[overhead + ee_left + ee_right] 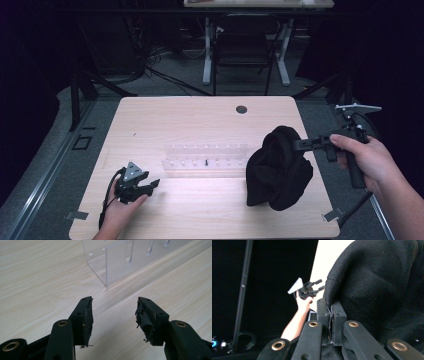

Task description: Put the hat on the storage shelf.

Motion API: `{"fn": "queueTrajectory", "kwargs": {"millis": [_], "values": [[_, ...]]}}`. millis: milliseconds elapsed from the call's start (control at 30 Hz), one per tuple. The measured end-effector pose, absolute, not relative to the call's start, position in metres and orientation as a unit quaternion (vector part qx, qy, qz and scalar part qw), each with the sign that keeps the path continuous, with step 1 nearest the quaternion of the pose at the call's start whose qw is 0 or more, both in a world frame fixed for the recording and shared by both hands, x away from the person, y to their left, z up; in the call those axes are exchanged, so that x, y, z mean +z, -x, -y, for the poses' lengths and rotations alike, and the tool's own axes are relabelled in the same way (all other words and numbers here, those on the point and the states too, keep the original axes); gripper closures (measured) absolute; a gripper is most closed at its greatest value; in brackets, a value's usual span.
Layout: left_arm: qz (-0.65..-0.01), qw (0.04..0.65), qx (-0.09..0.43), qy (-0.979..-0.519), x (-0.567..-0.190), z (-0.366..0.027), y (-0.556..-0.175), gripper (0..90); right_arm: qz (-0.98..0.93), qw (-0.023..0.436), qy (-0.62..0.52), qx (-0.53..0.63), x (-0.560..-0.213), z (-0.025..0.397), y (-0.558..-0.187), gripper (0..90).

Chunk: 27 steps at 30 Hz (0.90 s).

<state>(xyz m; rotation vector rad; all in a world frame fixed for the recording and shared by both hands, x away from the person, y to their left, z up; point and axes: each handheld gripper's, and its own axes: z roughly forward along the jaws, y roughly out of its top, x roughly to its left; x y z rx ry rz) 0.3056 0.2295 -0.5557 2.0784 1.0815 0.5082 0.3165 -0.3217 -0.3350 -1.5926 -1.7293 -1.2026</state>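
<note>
Hanging from the right gripper (pixel 300 145), a black garment (pixel 277 170) is held up over the right part of the wooden table (pixel 200 115), its lower folds apparently just reaching the surface. In the right gripper view the jaws are pressed together on a fold of the cloth (pixel 374 287), a pinch at the upper edge that lets the rest drop freely and shake out under its own weight. The left gripper (pixel 150 186) is rested low near the front left of the table, jaws spread with nothing between them, probably kept ready to take a second edge. A clear acrylic rack (pixel 205 160) stands between the two, close ahead of the spread jaws in the left gripper view (pixel 117 262).
</note>
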Motion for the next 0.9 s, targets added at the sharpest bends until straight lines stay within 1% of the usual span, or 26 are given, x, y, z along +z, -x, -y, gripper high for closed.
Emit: {"fn": "queueTrajectory", "kwargs": {"millis": [133,467,900], "values": [[-0.420,0.363,0.197,-0.808,-0.556,-0.229,-0.306,47.2,0.619,0.255,0.578,-0.467,-0.327,0.320,-0.320,88.1],[-0.420,0.368,0.197,-0.806,-0.556,-0.230,-0.305,47.1,0.617,0.256,0.559,-0.491,-0.313,0.309,-0.329,88.1],[-0.417,0.371,0.199,-0.806,-0.555,-0.230,-0.305,46.8,0.612,0.263,0.540,-0.514,-0.304,0.291,-0.342,88.0]]}}
